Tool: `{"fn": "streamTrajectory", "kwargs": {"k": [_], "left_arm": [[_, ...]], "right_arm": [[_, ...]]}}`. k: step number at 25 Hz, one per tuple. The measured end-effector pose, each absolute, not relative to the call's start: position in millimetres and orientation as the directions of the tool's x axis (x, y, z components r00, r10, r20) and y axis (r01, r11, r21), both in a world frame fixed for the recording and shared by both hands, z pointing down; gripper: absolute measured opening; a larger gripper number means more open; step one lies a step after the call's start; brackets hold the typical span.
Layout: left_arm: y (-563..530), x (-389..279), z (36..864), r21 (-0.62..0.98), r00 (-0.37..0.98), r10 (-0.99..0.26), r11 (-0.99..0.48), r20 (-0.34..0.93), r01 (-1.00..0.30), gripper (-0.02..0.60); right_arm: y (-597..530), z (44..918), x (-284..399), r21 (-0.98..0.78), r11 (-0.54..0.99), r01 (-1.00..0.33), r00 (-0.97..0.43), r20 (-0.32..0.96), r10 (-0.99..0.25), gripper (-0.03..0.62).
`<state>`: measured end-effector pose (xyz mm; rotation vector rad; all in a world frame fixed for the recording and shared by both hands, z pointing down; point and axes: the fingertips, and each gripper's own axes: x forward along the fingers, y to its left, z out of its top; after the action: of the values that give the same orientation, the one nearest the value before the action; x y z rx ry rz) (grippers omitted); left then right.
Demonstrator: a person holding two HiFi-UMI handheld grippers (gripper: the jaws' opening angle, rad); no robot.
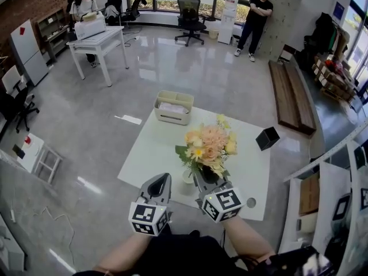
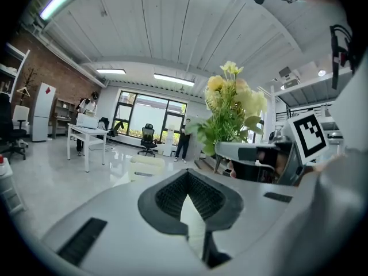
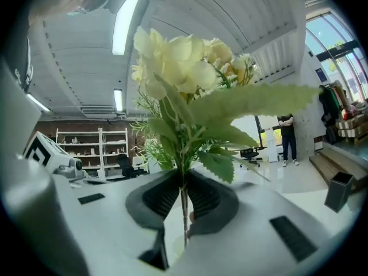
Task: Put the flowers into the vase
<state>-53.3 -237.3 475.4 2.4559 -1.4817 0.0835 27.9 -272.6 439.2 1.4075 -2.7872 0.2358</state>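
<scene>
Slippage is my worry: my right gripper [image 3: 184, 206] is clamped on only the thin stem of the flowers [image 1: 208, 145], so the heavy top could twist or tip and miss the vase [image 1: 187, 176], which seems to stand on the table [image 1: 150, 154] just beside that gripper. Right hand points level, bunch upright; my left gripper [image 1: 158, 184] hangs alongside, jaws together, empty.

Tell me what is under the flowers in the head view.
Under the flowers, the right gripper clamps them above the white table. A white vase peeks out beside it; leaves cover its mouth.
</scene>
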Motion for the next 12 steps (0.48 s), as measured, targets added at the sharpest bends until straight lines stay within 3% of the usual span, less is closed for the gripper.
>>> {"fn": "streamTrajectory", "kwargs": {"k": [12], "left_arm": [[-241,-59,483,0.207,0.476,-0.856,-0.437,0.203,-0.875,0.005]], "right_arm": [[-268,528,15,-0.124,0.577,-0.807,-0.584,0.303,-0.753,0.048]]}}
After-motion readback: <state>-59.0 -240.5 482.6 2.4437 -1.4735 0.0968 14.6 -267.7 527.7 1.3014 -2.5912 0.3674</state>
